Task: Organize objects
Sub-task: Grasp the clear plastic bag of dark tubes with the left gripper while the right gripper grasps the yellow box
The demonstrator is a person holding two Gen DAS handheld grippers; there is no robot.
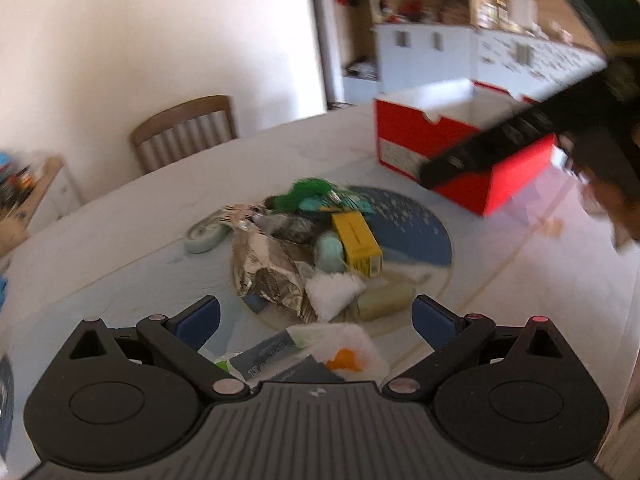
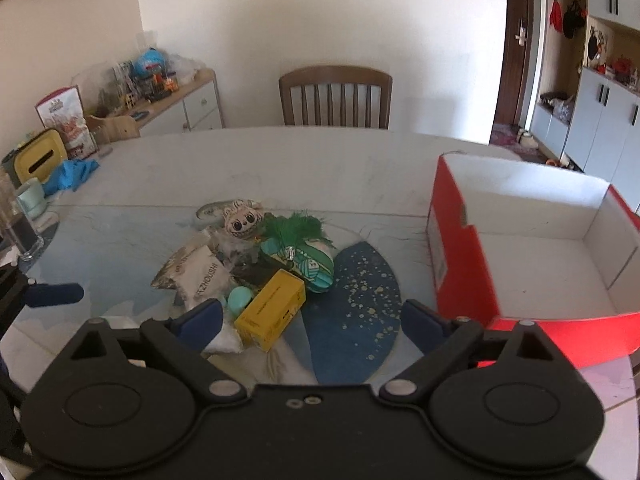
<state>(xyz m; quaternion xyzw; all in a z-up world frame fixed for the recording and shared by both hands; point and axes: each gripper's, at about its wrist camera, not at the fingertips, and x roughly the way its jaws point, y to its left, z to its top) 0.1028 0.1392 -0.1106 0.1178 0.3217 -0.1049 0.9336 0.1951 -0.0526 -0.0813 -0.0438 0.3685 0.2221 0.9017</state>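
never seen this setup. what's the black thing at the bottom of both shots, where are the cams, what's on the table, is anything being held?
There is no robot arm: a person holds one two-finger gripper in each hand, and a fisheye camera on each looks forward along its fingers. The black shape at the bottom is the gripper itself. In the left wrist view the left gripper is open and holds nothing. In the right wrist view the right gripper is also open and holds nothing. On the table lies a pile of small things, among them a yellow box, a foil packet and a green feathery toy. Beside it stands an open red shoebox, nothing visible inside.
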